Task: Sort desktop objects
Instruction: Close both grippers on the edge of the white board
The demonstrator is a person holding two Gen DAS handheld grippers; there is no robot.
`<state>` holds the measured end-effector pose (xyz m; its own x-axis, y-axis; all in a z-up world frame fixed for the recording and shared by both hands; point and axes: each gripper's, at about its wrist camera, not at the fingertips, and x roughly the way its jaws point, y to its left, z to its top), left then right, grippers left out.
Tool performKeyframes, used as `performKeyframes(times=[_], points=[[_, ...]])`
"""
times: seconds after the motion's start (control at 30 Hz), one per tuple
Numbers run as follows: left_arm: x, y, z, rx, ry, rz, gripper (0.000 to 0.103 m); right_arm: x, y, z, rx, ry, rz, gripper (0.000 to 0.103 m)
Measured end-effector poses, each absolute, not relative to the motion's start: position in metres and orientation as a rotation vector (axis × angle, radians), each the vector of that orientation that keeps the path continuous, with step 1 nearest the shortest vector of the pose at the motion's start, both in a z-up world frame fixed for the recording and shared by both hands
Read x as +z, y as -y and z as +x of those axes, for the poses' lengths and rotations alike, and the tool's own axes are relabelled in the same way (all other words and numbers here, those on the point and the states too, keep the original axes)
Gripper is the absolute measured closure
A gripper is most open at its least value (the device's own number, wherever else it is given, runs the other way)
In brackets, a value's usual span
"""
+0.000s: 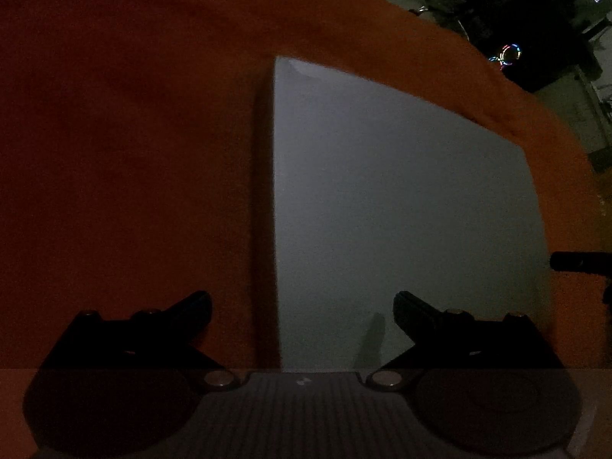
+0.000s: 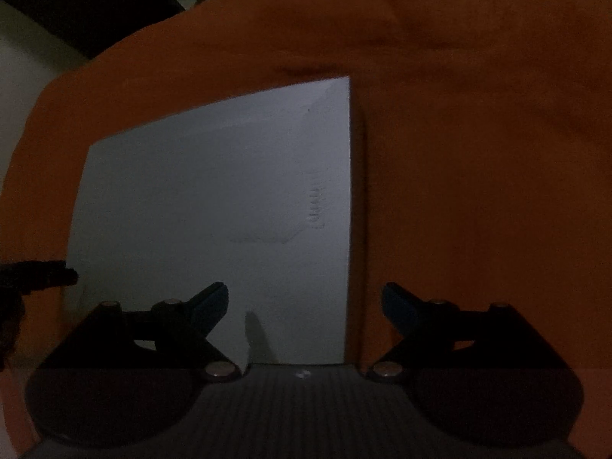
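The scene is dim. A flat white sheet or board (image 1: 401,210) lies on an orange cloth (image 1: 134,134). My left gripper (image 1: 302,308) is open and empty, low over the sheet's left edge. In the right wrist view the same white sheet (image 2: 214,199) lies on the orange cloth (image 2: 478,172). It carries a faint raised mark (image 2: 315,206) near its right edge. My right gripper (image 2: 305,302) is open and empty over the sheet's right edge. A dark tip of the other gripper (image 2: 42,273) shows at the left, and likewise in the left wrist view (image 1: 577,260).
The orange cloth covers the table; its far edge curves across both views. Beyond it are a dark room, dark furniture (image 1: 516,7) and a small ring of coloured lights (image 1: 510,53).
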<state>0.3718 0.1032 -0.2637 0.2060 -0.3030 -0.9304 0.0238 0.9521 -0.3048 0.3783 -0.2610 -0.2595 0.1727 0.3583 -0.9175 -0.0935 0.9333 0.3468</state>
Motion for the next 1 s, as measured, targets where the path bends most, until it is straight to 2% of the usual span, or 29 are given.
performKeyframes(times=[0.3,0.37,0.7,1.0], points=[[-0.268,-0.094,0.374,-0.241,-1.338,-0.243,0.000,-0.291,0.258,0.388,0.411,-1.390,0.271,0.008],[-0.271,-0.090,0.375,-0.264,-1.343,-0.255,0.000,-0.294,0.257,0.389,0.411,-1.389,0.276,0.004],[-0.268,-0.073,0.365,-0.295,-1.336,-0.175,0.001,-0.290,0.264,0.377,0.409,-1.418,0.306,0.002],[-0.219,-0.077,0.361,-0.269,-1.201,-0.164,0.000,-0.254,0.266,0.371,0.398,-1.431,0.380,0.000]])
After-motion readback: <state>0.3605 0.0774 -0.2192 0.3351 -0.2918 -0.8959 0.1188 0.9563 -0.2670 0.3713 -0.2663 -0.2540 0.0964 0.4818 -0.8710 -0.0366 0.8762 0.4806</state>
